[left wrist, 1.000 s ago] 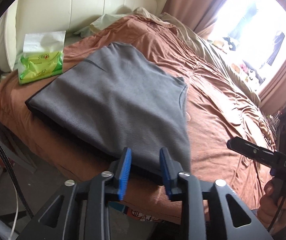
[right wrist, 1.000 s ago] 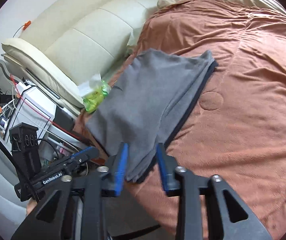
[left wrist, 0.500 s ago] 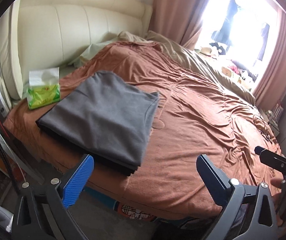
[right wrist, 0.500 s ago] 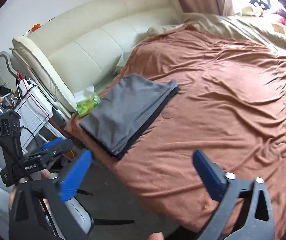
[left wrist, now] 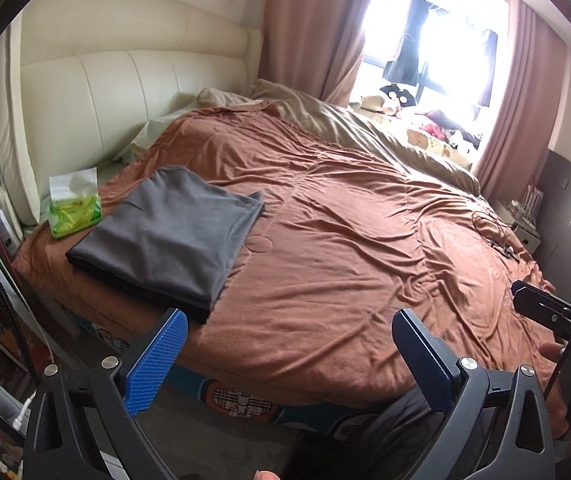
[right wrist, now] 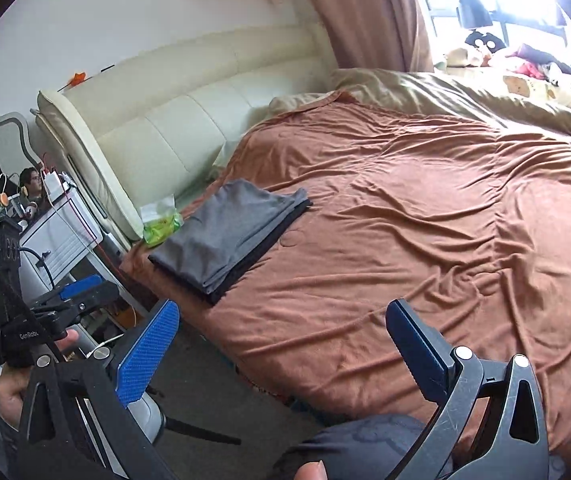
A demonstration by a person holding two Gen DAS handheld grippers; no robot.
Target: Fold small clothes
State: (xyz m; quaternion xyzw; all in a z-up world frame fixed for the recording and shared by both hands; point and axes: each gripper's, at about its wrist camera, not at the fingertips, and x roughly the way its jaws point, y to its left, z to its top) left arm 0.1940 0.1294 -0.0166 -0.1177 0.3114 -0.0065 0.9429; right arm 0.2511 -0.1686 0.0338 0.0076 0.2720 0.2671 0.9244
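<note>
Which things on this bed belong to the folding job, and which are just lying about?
Job:
- folded grey garment, flat on the brown bedspread
- left gripper and right gripper, both open and empty

Lying about:
- green tissue pack
- beige blanket
- plush toys by the window

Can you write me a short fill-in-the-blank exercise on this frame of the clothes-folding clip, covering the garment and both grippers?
1. The folded grey garment lies on the ____ bedspread.
2. The green tissue pack sits between the garment and the cream ____.
3. The left gripper has its jaws wide ____, with nothing between them.
4. The right gripper holds ____.

Missing words: brown; headboard; open; nothing
</note>
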